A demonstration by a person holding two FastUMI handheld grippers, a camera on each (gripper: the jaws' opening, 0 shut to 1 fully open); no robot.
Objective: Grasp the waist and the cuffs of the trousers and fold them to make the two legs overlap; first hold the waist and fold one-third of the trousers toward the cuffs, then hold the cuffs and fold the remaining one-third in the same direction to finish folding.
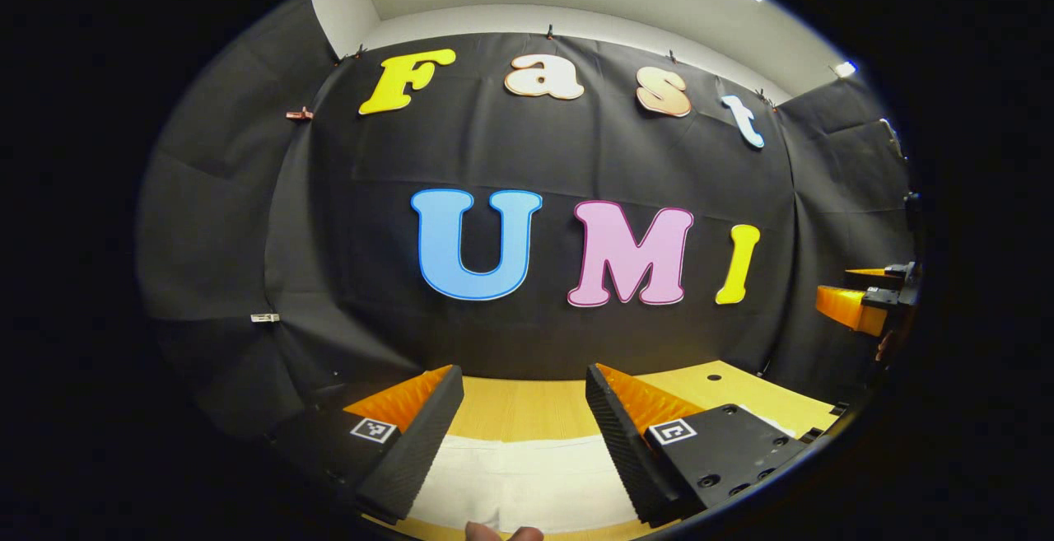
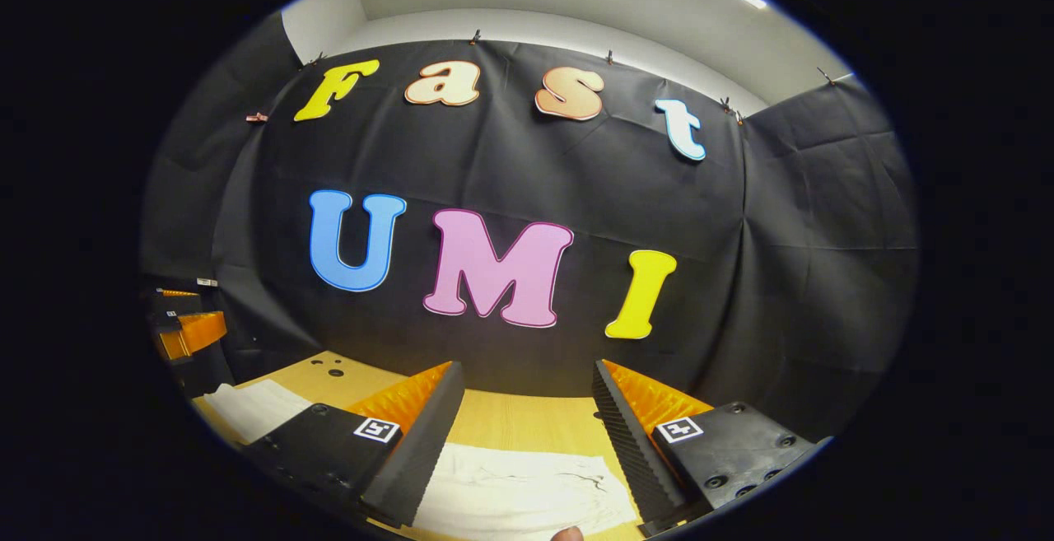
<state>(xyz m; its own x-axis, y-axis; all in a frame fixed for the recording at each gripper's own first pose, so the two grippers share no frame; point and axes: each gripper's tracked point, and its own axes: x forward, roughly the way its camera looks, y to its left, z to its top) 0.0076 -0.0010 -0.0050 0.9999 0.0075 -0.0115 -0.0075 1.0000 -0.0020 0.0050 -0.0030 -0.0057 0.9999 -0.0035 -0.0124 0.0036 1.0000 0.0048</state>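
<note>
White trousers [image 1: 523, 479] lie flat on the wooden table [image 1: 510, 405], below and between the fingers of my left gripper [image 1: 524, 384], which is open and holds nothing. In the right gripper view the white trousers [image 2: 519, 492] show a dark print and lie below my right gripper [image 2: 527, 380], also open and held above the cloth. More of the white cloth [image 2: 247, 405] stretches off to the left there. The right gripper [image 1: 860, 298] appears at the far right of the left gripper view, and the left gripper [image 2: 185, 327] at the far left of the right gripper view.
The booth's black cloth wall [image 1: 535, 154] rises just behind the table's far edge. Small holes mark the tabletop [image 2: 333, 368] near its back left corner. A fingertip [image 1: 502, 533] shows at the bottom of the left gripper view.
</note>
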